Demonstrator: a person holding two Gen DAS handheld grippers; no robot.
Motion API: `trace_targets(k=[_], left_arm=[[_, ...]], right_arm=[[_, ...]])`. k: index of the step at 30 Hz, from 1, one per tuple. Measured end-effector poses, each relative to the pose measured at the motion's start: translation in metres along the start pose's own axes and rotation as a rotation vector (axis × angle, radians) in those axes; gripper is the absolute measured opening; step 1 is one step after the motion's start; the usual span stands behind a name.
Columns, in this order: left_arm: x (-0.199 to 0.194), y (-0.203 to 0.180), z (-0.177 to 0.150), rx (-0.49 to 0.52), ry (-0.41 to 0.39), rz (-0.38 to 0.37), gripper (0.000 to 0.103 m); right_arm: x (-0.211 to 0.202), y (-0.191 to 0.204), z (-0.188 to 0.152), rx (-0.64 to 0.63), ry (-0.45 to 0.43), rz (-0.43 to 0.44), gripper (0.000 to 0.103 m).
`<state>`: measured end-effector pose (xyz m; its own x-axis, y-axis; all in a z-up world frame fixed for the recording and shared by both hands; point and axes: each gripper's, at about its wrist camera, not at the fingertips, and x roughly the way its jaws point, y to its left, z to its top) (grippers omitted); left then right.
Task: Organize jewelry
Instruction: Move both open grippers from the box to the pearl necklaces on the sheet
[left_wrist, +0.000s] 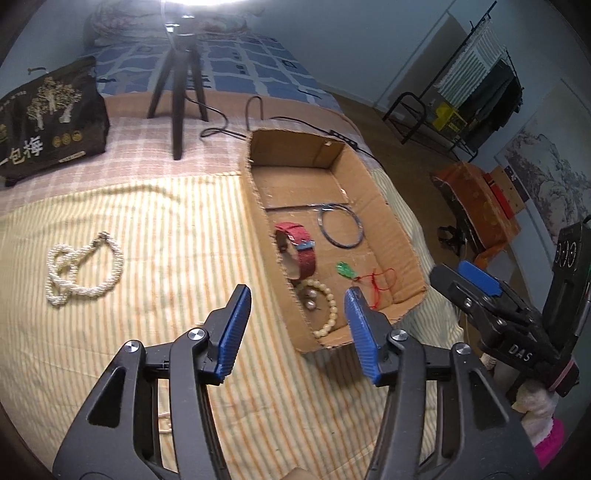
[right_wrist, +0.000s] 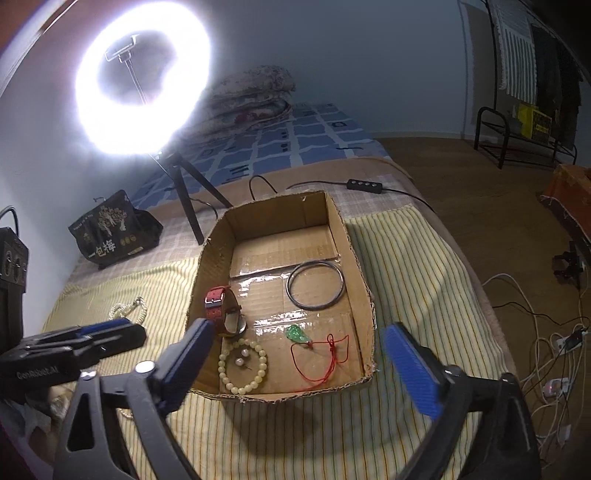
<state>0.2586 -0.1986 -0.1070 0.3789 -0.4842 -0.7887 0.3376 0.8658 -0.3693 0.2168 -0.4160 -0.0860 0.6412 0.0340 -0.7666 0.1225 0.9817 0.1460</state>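
A shallow cardboard box (left_wrist: 402, 243) (right_wrist: 364, 291) lies on a striped cloth. It holds a red-strap watch (left_wrist: 301, 249) (right_wrist: 221, 310), a dark bangle (left_wrist: 341, 227) (right_wrist: 315, 283), a green pendant on red cord (left_wrist: 345, 270) (right_wrist: 297, 334), a cream bead bracelet (left_wrist: 330, 314) (right_wrist: 242, 365) and two pearl earrings (right_wrist: 242, 356). A white pearl necklace (left_wrist: 83, 267) (right_wrist: 129, 310) lies on the cloth left of the box. My left gripper (left_wrist: 297, 317) is open and empty at the box's near left corner. My right gripper (right_wrist: 303, 354) is open and empty above the box's near end.
A ring light on a black tripod (left_wrist: 179, 85) (right_wrist: 142, 85) stands behind the box, its cable and switch (right_wrist: 364, 184) trailing right. A black printed bag (left_wrist: 48, 118) (right_wrist: 114, 229) sits at the back left. Cables lie on the floor (right_wrist: 554, 354) at right.
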Motion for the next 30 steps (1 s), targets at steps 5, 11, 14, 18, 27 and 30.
trace_targets(k=[5,11,14,18,27,30], left_arm=[[-0.008,0.019,0.003,-0.007,-0.018,0.051,0.056],[-0.018,0.048,0.005,-0.022,-0.034,0.113,0.058],[-0.027,0.067,0.006,-0.042,-0.047,0.142,0.058],[-0.04,0.094,0.006,-0.082,-0.065,0.176,0.058],[-0.057,0.146,0.005,-0.165,-0.07,0.224,0.058],[-0.06,0.162,0.004,-0.199,-0.066,0.235,0.058]], right_arm=[[-0.001,0.01,-0.003,-0.034,-0.01,-0.025,0.103],[-0.003,0.033,-0.008,-0.102,-0.001,0.005,0.103],[-0.007,0.049,-0.011,-0.144,-0.013,0.037,0.103],[-0.012,0.069,-0.015,-0.175,-0.019,0.096,0.103],[-0.005,0.108,-0.023,-0.198,0.057,0.237,0.103],[0.004,0.124,-0.033,-0.214,0.126,0.276,0.102]])
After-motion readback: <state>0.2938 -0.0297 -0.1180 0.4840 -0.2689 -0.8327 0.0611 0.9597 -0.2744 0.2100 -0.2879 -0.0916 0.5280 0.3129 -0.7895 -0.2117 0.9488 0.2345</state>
